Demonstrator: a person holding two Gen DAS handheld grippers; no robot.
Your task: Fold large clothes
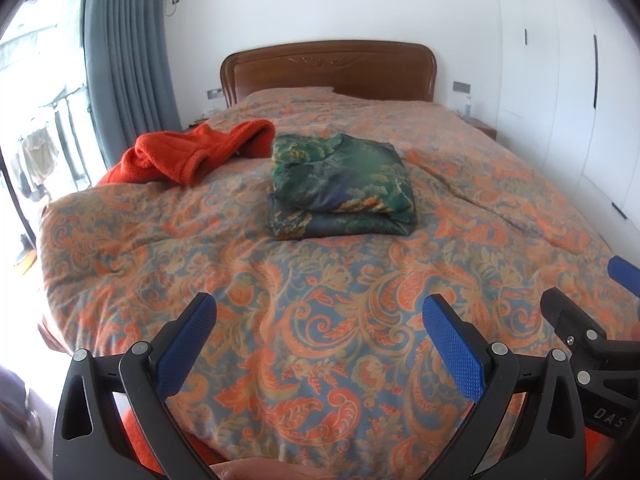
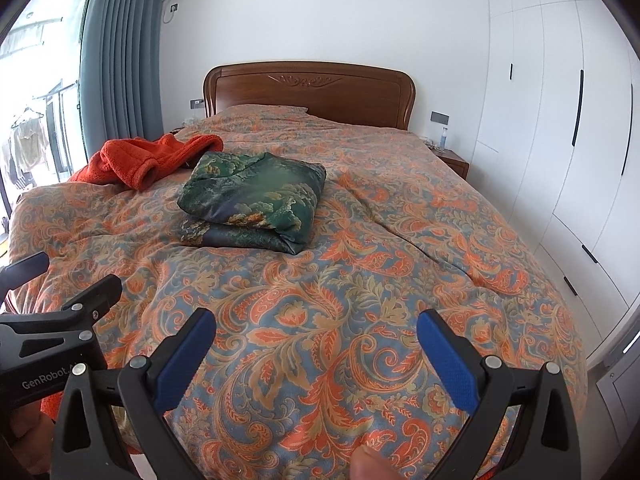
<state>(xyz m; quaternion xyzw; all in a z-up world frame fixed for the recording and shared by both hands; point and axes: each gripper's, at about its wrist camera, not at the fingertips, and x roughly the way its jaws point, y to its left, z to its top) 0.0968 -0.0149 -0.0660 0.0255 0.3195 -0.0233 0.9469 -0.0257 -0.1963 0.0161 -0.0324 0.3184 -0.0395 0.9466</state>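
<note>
Two grippers hang spread wide and empty over our quilt (image 1: 320,320): the left gripper (image 1: 320,344) and the right gripper (image 2: 316,350). From left to right we see the red garment (image 1: 192,152) crumpled at ten o'clock, then the folded green garment (image 1: 340,184) at twelve, touching it.

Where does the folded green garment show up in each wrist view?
Left wrist: the green garment lies just above picture centre, on the bed, touching the orange garment at its left.
Right wrist: the green garment lies left of centre, above the middle.
Shared landmark: the wooden headboard behind it.
</note>
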